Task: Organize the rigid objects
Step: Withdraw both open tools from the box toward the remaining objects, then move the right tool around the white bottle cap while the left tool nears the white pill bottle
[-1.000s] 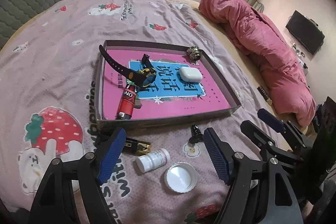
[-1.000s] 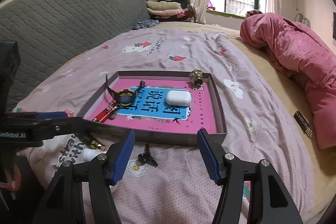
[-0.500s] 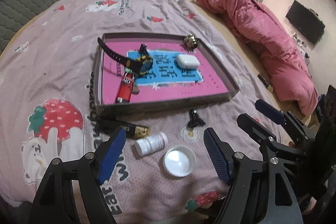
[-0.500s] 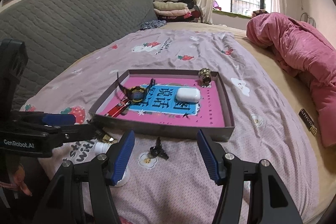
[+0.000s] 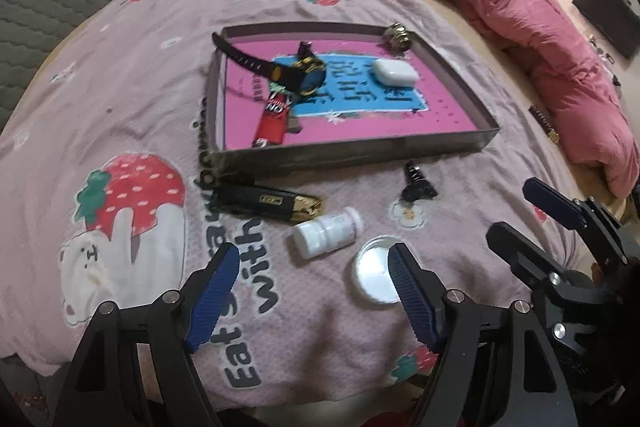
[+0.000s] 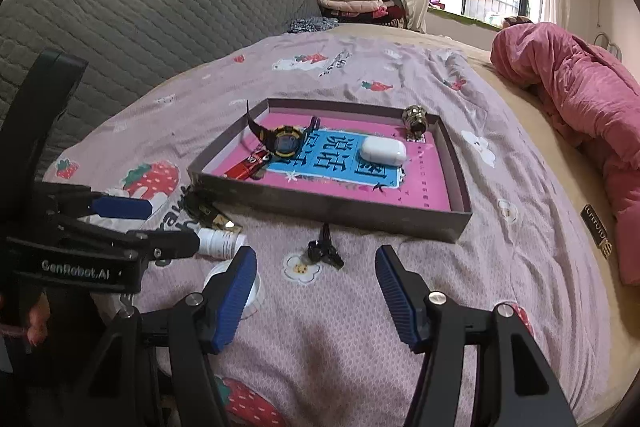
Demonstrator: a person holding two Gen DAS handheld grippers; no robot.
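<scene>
Both grippers, left [image 5: 312,283] and right [image 6: 314,283], fingers wide apart, empty, over bed's near edge. White plastic pill bottle [image 5: 328,233], round white lid [image 5: 376,275], small black clip [image 6: 324,251] lie before shallow grey cardboard tray [image 5: 352,155].

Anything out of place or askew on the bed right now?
Yes. The white pill bottle lies on its side on the sheet, outside the tray. A white lid lies apart beside it, inner side up. Nothing appears spilled.
</scene>
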